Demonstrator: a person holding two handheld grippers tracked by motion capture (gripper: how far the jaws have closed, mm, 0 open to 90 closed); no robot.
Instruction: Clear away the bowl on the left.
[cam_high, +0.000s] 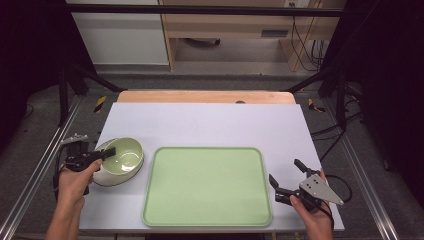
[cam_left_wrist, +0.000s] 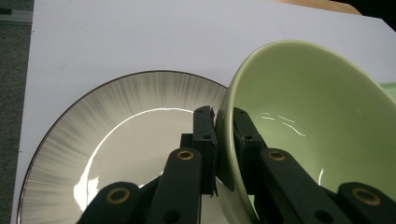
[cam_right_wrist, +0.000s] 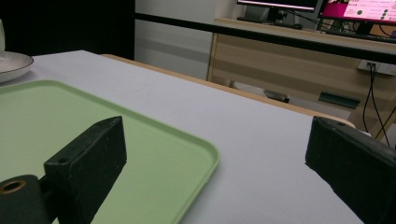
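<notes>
A green bowl (cam_high: 124, 157) sits tilted on a grey-streaked plate (cam_high: 106, 177) at the table's left. My left gripper (cam_high: 108, 150) is shut on the bowl's near rim (cam_left_wrist: 224, 126), one jaw inside and one outside; the plate (cam_left_wrist: 112, 130) lies beneath. A large green tray (cam_high: 207, 185) lies in the middle of the table. My right gripper (cam_high: 286, 171) is open beside the tray's right edge, nothing between its jaws. In the right gripper view the tray (cam_right_wrist: 70, 116) spreads to the left and the plate's edge (cam_right_wrist: 14, 63) shows far left.
A white mat (cam_high: 210, 125) covers the wooden table (cam_high: 205, 96). Beyond the far edge stand a desk and cables (cam_high: 305, 45). Black frame legs (cam_high: 62, 90) stand at both sides.
</notes>
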